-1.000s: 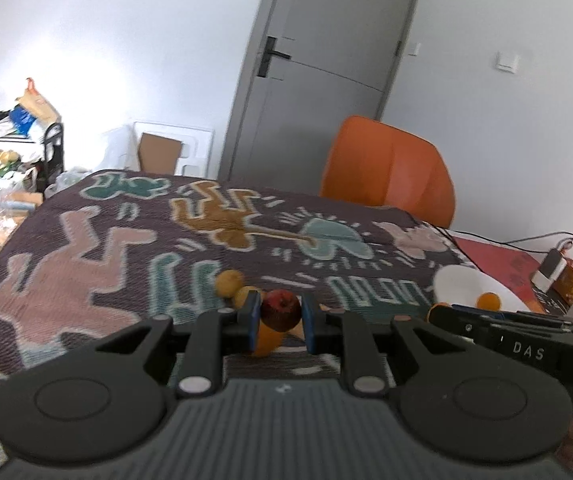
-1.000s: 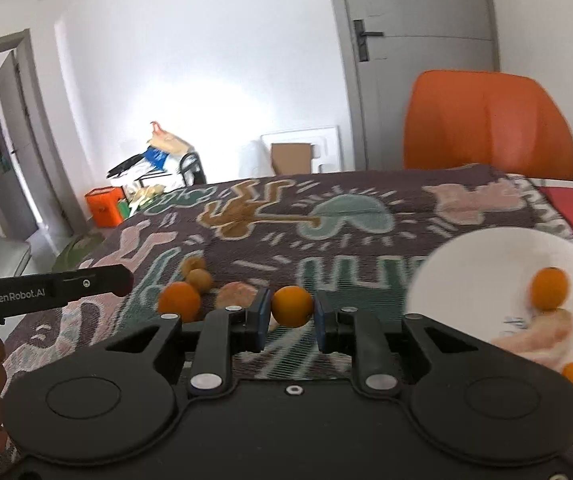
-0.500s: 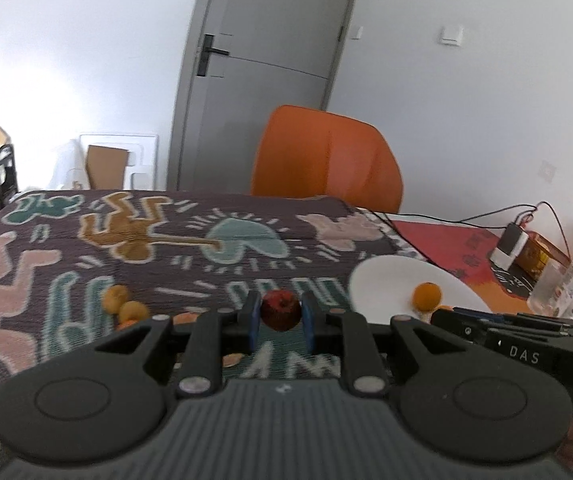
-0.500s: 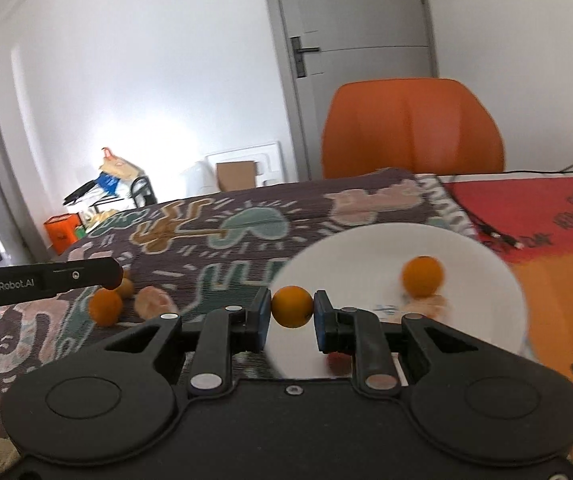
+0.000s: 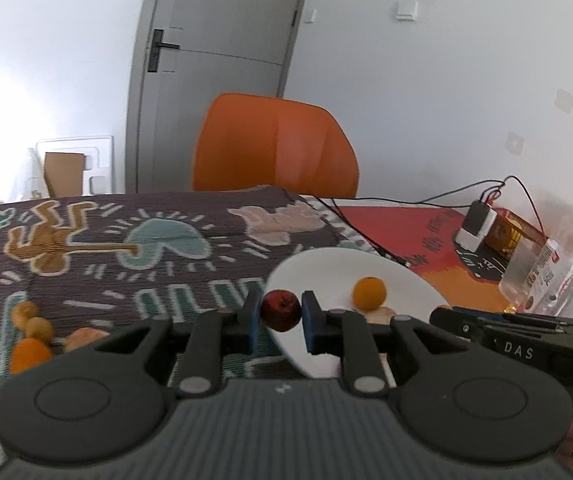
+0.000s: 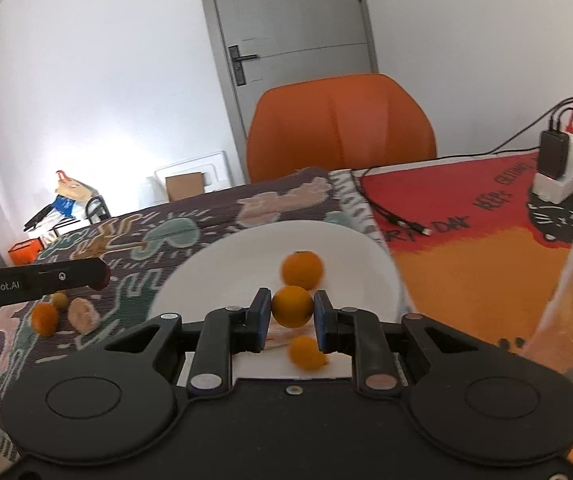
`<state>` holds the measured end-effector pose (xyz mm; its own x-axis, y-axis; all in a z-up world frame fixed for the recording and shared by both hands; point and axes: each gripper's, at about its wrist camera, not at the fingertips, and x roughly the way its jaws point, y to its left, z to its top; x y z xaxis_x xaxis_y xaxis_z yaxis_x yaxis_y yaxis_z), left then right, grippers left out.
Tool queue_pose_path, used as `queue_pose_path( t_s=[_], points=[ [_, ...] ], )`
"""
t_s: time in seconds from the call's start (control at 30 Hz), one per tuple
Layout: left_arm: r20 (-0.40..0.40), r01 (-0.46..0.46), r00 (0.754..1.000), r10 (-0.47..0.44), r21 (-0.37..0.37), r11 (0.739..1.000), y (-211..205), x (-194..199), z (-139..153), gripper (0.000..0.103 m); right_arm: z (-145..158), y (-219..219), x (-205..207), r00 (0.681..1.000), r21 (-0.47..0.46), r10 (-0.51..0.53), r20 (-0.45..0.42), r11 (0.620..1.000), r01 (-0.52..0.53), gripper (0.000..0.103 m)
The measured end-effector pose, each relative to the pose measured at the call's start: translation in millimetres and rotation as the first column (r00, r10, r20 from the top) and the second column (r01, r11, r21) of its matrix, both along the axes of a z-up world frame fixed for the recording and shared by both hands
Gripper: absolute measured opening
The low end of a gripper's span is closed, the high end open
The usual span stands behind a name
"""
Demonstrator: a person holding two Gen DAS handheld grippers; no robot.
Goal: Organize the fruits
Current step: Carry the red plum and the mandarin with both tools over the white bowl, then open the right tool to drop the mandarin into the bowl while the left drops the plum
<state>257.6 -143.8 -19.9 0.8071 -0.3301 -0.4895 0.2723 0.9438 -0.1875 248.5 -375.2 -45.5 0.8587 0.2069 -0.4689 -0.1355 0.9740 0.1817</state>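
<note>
My left gripper (image 5: 281,312) is shut on a small dark red apple (image 5: 281,310), held above the left rim of the white plate (image 5: 326,268). An orange (image 5: 369,292) lies on that plate. My right gripper (image 6: 292,307) is shut on a small orange (image 6: 292,306) over the middle of the white plate (image 6: 226,264). Two more oranges (image 6: 302,270) and a pale peeled piece lie on the plate below it. Left of the plate on the patterned cloth (image 5: 106,240) remain an orange (image 5: 29,355), two small yellow fruits (image 5: 38,328) and a peeled piece (image 5: 84,337).
An orange chair (image 5: 274,148) stands behind the table. To the right, on a red and orange mat (image 6: 466,248), lie cables, a charger block (image 6: 557,168) and a clear plastic bottle (image 5: 558,268). The other gripper's black body (image 6: 34,280) shows at the left of the right wrist view.
Both grippers have swung right, from over the loose fruit on the cloth to the white plate, each keeping its fruit. The plate now lies under them.
</note>
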Motion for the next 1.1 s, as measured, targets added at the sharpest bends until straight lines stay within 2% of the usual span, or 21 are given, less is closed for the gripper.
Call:
queue_pose_path(
  t_s=[0.33, 0.37, 0.77, 0.8, 1.1],
  points=[
    [-0.020, 0.055, 0.998, -0.054, 0.007, 0.998, -31.2, 8.5, -5.7, 0.020, -6.2, -16.0, 10.5, 1.000, 0.013, -0.009, -0.002, 1.000, 0.009, 0.023],
    [-0.022, 0.062, 0.998, -0.062, 0.008, 0.998, -34.7, 8.3, -6.4, 0.020, -7.1, -16.1, 11.0, 1.000, 0.016, -0.001, -0.004, 1.000, 0.001, 0.028],
    [-0.071, 0.155, 0.986, -0.154, 0.011, 0.988, -70.0, 0.1, -17.5, 0.021, -14.1, -24.1, -12.2, 1.000, 0.055, 0.005, -0.016, 0.998, -0.004, 0.029],
    [-0.068, 0.160, 0.985, -0.158, 0.014, 0.987, -71.8, -1.6, -16.7, 0.025, -13.8, -24.6, -13.3, 1.000, 0.056, 0.003, -0.014, 0.998, -0.002, 0.029],
    [-0.048, 0.086, 0.995, -0.085, 0.022, 0.996, -46.7, -8.8, -4.6, 0.032, -13.9, -23.6, -19.1, 1.000, 0.067, -0.005, -0.011, 0.998, 0.006, 0.029]
  ],
)
